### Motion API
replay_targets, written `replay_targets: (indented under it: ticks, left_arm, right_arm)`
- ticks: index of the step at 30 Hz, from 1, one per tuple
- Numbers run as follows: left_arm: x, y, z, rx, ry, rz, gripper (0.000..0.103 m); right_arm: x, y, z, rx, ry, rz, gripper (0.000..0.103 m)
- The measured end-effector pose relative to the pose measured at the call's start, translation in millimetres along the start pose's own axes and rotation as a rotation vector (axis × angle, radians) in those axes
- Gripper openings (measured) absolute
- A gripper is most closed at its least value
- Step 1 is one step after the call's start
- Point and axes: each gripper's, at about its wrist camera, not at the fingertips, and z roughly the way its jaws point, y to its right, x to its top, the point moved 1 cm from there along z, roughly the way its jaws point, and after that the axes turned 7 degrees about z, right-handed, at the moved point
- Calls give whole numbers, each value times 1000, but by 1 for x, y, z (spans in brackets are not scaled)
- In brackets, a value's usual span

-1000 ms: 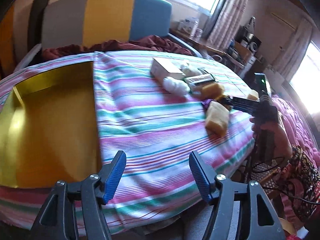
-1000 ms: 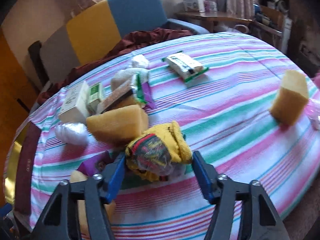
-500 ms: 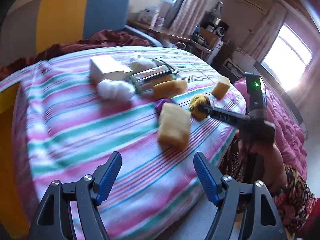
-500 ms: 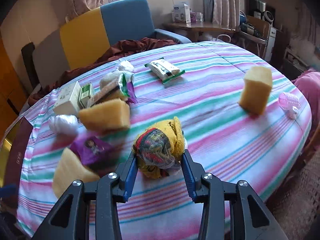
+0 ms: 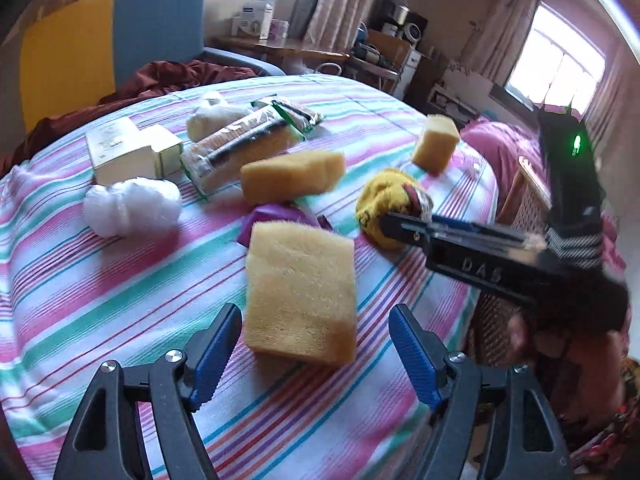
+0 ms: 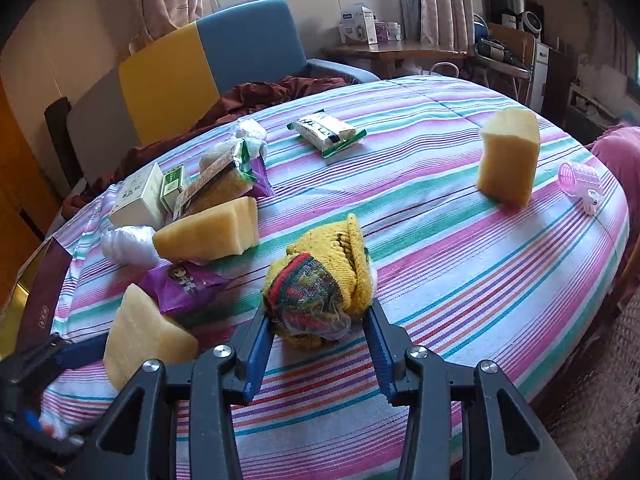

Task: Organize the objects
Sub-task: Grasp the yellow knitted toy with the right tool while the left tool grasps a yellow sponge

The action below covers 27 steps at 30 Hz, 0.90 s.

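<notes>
My right gripper [image 6: 318, 332] is shut on a yellow knitted bundle [image 6: 320, 284] with a red and green patch, held just above the striped table; it also shows in the left wrist view [image 5: 390, 208]. My left gripper [image 5: 316, 354] is open, its blue pads on either side of a yellow sponge block [image 5: 300, 288] that lies on the cloth, apart from it. That sponge shows in the right wrist view [image 6: 140, 336].
On the striped tablecloth [image 6: 460, 264] lie a second sponge [image 6: 210, 234], a third upright sponge [image 6: 508, 156], a purple packet [image 6: 182, 284], a white cotton wad [image 5: 130, 206], boxes [image 5: 128, 150], snack packets [image 6: 326, 132] and a pink roller [image 6: 580, 178]. A gold box [image 6: 12, 292] stands at the left edge.
My left gripper has swung right from the gold box and come up to the near sponge. My right gripper has closed on the yellow bundle and drawn it back a little.
</notes>
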Motion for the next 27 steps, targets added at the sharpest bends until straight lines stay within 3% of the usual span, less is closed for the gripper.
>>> replay_targets:
  ticks: [3,8,13,20,27]
  left_arm:
    - [-5,-3,6,11,-1,-4,75]
    - [-11,-15,0,8,19,-32,55]
    - [-17,-21,-6,-20,28,-69,53]
    - [-29,-18,-17,9,31,-48,52]
    - [-44,-27,-38,-4,34,-74,51]
  right_arm:
    - [-2,-1,0,-4,-2,-2,46]
    - [-5,-3,2,-18,-7,-9,47]
    - [-7,-6,1,-36,-11,-14,47]
    - [-10,-9,-4,-51,-16,-19,45]
    - [-15,-21,-13,-24,-17,-31,43]
